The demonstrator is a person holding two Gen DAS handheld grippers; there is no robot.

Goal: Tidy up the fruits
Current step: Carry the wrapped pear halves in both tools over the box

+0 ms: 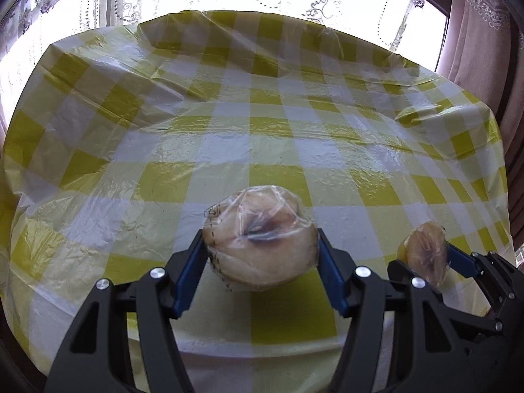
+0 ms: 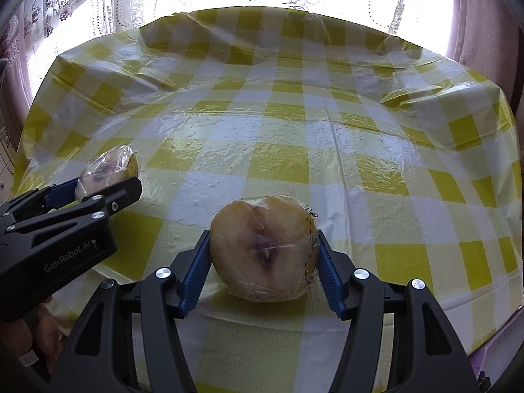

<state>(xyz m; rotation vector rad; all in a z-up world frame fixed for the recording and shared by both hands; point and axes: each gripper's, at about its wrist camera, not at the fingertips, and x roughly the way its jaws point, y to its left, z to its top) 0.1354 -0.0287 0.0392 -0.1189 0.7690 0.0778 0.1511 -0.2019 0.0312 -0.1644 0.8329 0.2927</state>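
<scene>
Glossy, wrinkled clear film wrapped each fruit half [image 1: 260, 239] [image 2: 263, 249]. The checked tablecloth [image 1: 262, 137] was shiny crinkled plastic. Gripper fingers [image 1: 190, 271] bore ribbed blue pads on matt black plastic.

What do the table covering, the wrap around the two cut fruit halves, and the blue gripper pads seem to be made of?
Table covering: thin glossy plastic sheet, probably; it wrinkles and glares.
Wrap on the left gripper's fruit half and the right gripper's fruit half: clear cling film, shown by creases and shine.
Blue pads: ridged, matte, likely rubber or moulded plastic.
</scene>
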